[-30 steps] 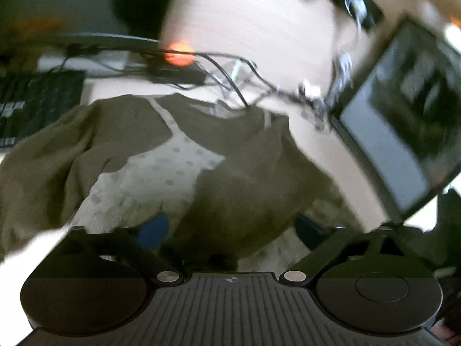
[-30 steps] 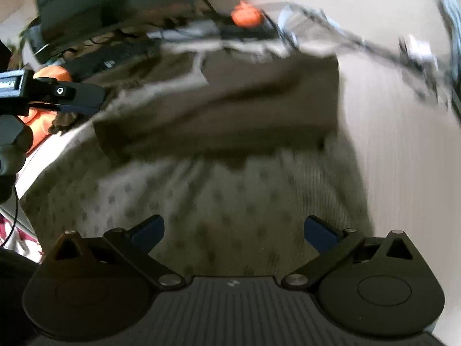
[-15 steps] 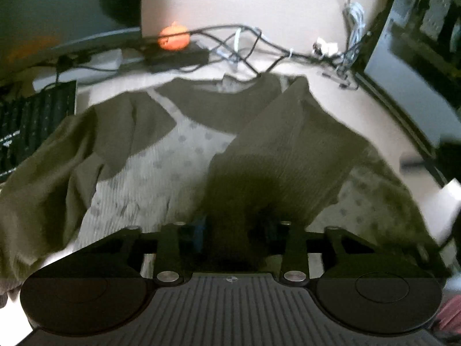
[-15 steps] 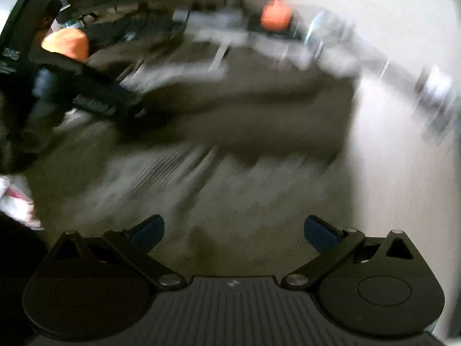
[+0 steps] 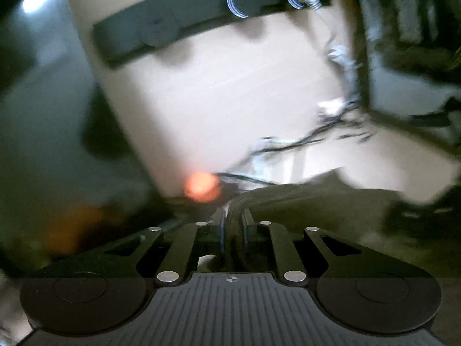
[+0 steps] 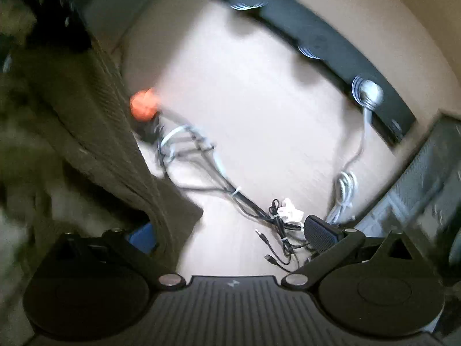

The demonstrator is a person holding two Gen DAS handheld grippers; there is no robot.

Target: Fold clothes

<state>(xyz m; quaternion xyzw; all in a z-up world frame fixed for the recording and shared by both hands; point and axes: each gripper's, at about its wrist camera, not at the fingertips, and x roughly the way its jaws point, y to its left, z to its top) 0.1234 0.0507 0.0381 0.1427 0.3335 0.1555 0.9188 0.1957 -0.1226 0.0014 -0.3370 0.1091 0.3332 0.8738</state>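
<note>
Surface: pale, matte table [image 6: 259, 109] with faint wood grain. A long dark bar [image 6: 311, 31] lies across its far side, with round silver-rimmed fittings on it. Black and white cables [image 6: 219, 178] sprawl loose over the table, some bundled with ties; a coiled white cord [image 6: 345, 190] sits beside them. A small orange rounded object [image 6: 143, 108] rests at the cable ends; detail blurred. A dark monitor screen [image 5: 415, 43] stands at the right edge of the left wrist view.

Left claw [image 5: 232, 225]: fingers nearly together, pinching a fold of the olive knit garment [image 5: 311, 204], which spreads low across the table ahead.

Right claw [image 6: 233, 233]: fingers wide apart, gripping nothing. The garment [image 6: 95, 132] hangs in ribbed, draped folds at the left, its edge just in front of the blue left finger pad [image 6: 142, 238]. The right fingertip is over the cables.
</note>
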